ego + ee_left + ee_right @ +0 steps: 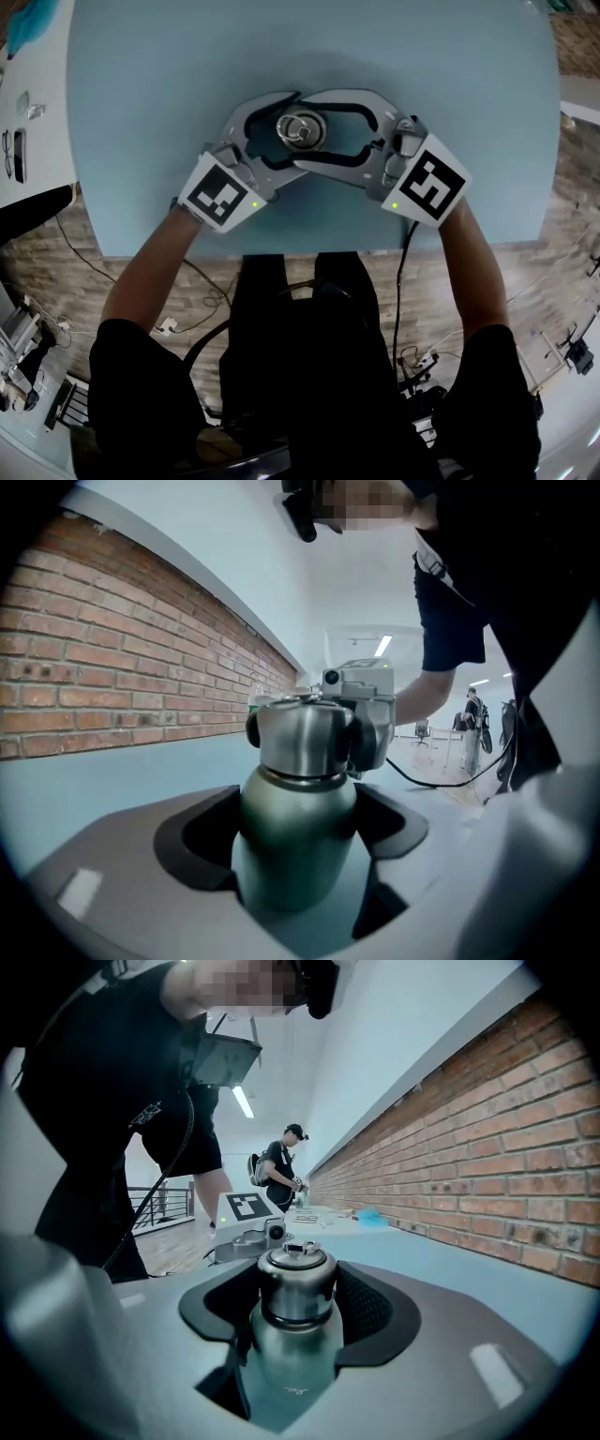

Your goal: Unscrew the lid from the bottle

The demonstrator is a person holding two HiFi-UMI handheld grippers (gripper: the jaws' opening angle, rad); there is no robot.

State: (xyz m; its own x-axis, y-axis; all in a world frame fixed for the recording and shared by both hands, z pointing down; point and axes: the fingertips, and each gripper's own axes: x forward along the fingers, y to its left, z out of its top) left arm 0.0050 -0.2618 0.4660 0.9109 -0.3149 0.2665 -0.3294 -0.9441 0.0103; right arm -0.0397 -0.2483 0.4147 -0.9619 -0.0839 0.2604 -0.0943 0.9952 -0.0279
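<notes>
Bottle [295,808] stands upright on the desk [450,75], its long axis vertical. The left hand-held gripper [300,841] clamps its body from one side; the right hand-held gripper [296,1305], opposite and higher, is clenched on the lid [296,1274], so any twist turns about that axis.

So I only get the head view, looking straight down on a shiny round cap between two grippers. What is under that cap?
Observer: A metal bottle, standing upright on the table. The cap is its lid, sitting on the neck.
Operator: Do both grippers hold the same part?
Observer: No. The right gripper clamps the lid between its dark pads, and the left gripper holds the bottle's body lower down.
Operator: Anything nearby that I miss from above?
Observer: Yes, a brick wall runs alongside the table.
</notes>
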